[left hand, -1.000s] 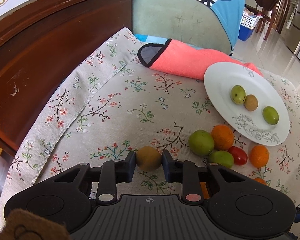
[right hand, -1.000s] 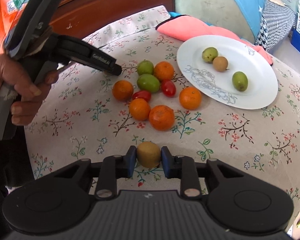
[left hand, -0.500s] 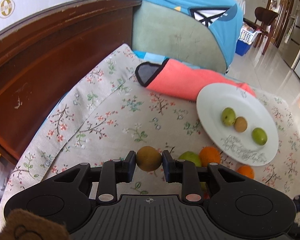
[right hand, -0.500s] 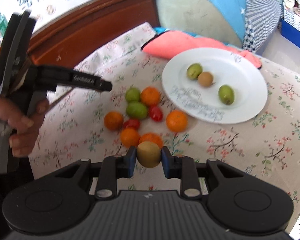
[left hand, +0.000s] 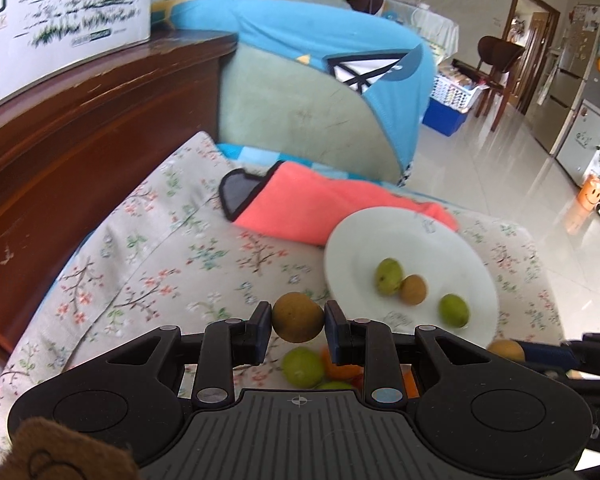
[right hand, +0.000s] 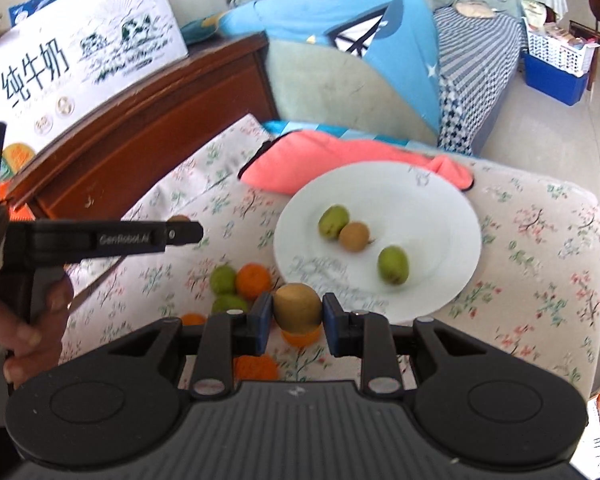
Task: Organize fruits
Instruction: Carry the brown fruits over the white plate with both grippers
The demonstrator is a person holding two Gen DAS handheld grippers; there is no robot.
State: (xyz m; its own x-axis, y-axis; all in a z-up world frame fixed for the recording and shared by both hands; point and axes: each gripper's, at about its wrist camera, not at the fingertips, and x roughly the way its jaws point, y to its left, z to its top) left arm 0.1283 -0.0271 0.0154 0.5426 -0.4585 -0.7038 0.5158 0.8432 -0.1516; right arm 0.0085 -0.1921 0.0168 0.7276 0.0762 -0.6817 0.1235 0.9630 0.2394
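Observation:
My left gripper (left hand: 297,317) is shut on a brown kiwi (left hand: 297,317), held above the floral cloth left of the white plate (left hand: 388,236). My right gripper (right hand: 297,307) is shut on a second brown kiwi (right hand: 297,307), held above the fruit pile at the plate's near edge (right hand: 440,200). The plate carries two green fruits (right hand: 333,221) and one small brown fruit (right hand: 354,237). Oranges (right hand: 253,280) and green fruits (right hand: 223,279) lie on the cloth beside the plate. The left gripper also shows in the right wrist view (right hand: 180,232).
A pink cloth (left hand: 320,204) lies behind the plate. A dark wooden headboard (left hand: 80,128) with a milk carton box (right hand: 80,60) runs along the left. A blue and green cushion (left hand: 320,92) stands at the back. The tiled floor (left hand: 520,184) drops off to the right.
Both grippers have risen and moved forward toward the plate, each carrying its kiwi. The fruit pile now sits lower in both views.

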